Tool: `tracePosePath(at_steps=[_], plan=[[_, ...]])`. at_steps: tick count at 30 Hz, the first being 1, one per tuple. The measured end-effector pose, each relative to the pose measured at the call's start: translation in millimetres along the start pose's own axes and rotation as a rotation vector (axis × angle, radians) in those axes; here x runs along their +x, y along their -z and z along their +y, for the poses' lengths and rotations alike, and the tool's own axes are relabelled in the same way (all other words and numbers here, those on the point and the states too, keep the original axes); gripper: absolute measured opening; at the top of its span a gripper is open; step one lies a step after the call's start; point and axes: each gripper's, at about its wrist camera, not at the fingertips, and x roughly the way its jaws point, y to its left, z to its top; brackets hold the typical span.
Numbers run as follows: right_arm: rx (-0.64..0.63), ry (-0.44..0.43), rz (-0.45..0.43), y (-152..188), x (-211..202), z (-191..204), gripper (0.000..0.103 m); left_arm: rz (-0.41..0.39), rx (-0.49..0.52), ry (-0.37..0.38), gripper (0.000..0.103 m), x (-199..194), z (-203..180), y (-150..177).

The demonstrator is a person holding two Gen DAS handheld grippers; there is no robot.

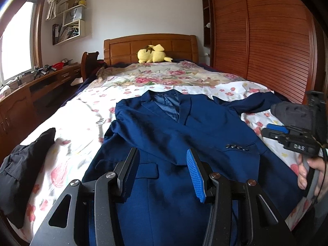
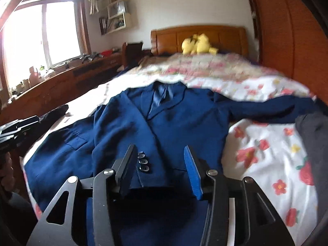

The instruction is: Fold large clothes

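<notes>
Both tongs hang released over the hem end of the jacket: the left tongs [image 1: 162, 172] gape above its pocket side, the right tongs [image 2: 160, 168] spread just past the cuff buttons [image 2: 143, 162], neither gripping cloth. The navy jacket [image 1: 184, 133] lies front-up on the flowered bed [image 1: 82, 135], one sleeve [image 1: 174, 143] laid across the chest and the other sleeve [image 2: 266, 106] stretched sideways, probably so it can be gathered next. A yellow plush toy [image 1: 152, 54] sits far off by the headboard.

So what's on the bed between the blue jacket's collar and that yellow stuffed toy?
Only the flowered bedspread, rumpled toward the yellow plush toy. Nothing else lies between it and the blue jacket. The left wrist view shows this most sharply.
</notes>
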Motion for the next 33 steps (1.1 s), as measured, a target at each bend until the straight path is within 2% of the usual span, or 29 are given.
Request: tracePosePath(at_steps=[5, 11, 15, 16, 18, 19, 20, 22, 25, 28, 30, 33], plan=[[-0.005, -0.017, 0.111, -2.1, 31.9, -3.8, 0.048, 0.004, 0.013, 0.005, 0.049, 0.4, -3.9, -0.3], [-0.022, -0.006, 0.240, 16.6, 63.6, -4.1, 0.048, 0.008, 0.036, 0.007, 0.049, -1.4, -4.3, 0.3], [-0.036, -0.059, 0.305, 24.2, 71.0, -3.6, 0.048, 0.002, 0.037, 0.007, 0.049, -3.6, -1.8, 0.5], [-0.040, -0.060, 0.299, 24.5, 69.6, -2.7, 0.046, 0.005, 0.038, 0.007, 0.049, -2.8, -1.6, 0.9], [-0.056, -0.069, 0.302, 25.8, 67.9, 0.0, 0.036, 0.007, 0.038, 0.006, 0.049, -2.6, -1.8, 1.8], [-0.072, -0.072, 0.298, 26.4, 65.6, 3.1, 0.030, 0.011, 0.038, 0.004, 0.049, -2.1, -2.0, 1.6], [-0.087, -0.067, 0.293, 26.6, 63.6, 6.4, 0.018, 0.012, 0.037, 0.004, 0.049, -1.9, -2.4, 1.3], [-0.125, -0.055, 0.263, 25.1, 56.5, 13.0, 0.009, 0.010, 0.036, 0.006, 0.049, -1.8, -3.3, 0.9], [-0.128, -0.059, 0.173, 14.2, 41.0, 16.9, 0.007, 0.011, 0.033, 0.010, 0.049, -1.6, -5.3, 0.6], [-0.110, -0.019, 0.043, -0.9, 14.8, 14.9, 0.007, 0.008, 0.036, 0.013, 0.049, -1.0, -6.9, 0.2], [-0.096, 0.001, 0.018, -8.7, 6.4, 9.8, 0.007, 0.008, 0.039, 0.013, 0.049, -0.3, -7.9, 0.2], [-0.096, 0.098, 0.007, -12.5, 7.6, 1.0, 0.007, 0.004, 0.036, 0.018, 0.049, -0.7, -8.1, 0.4]])
